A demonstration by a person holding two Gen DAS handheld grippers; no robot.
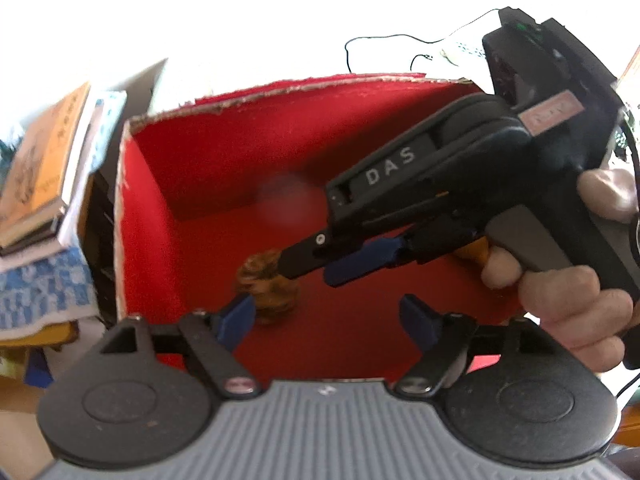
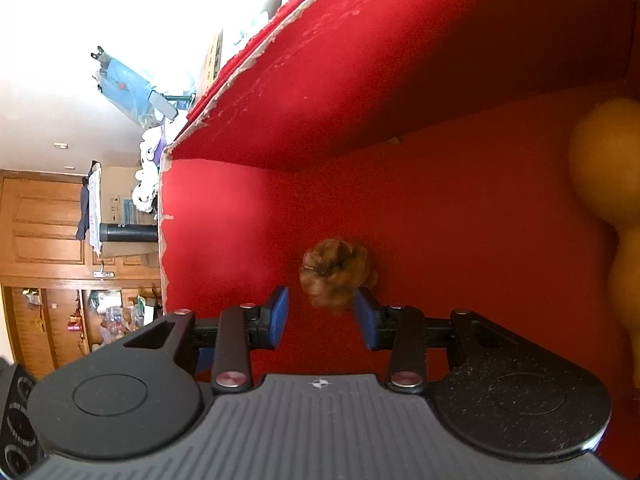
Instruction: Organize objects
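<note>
A brown pine cone [image 1: 266, 286] lies on the floor of an open red box [image 1: 224, 148]. My left gripper [image 1: 326, 320] hovers over the box's near side, open, with nothing between its blue pads; the cone sits just beyond its left fingertip. My right gripper [image 1: 308, 270], held by a hand [image 1: 568, 292], reaches in from the right down to the cone. In the right wrist view the pine cone [image 2: 336, 272] sits just ahead of the right gripper [image 2: 322, 312], partly between the fingertips, with a gap showing on the left side. A blurred orange-yellow rounded object [image 2: 604, 168] lies at the right.
The red box walls [image 2: 360, 80] rise on the far and left sides. Outside the box on the left, books [image 1: 44, 168] are stacked over a blue-and-white cloth [image 1: 40, 292]. A black cable [image 1: 380, 40] runs behind the box. Wooden cabinets [image 2: 40, 220] and clutter stand beyond.
</note>
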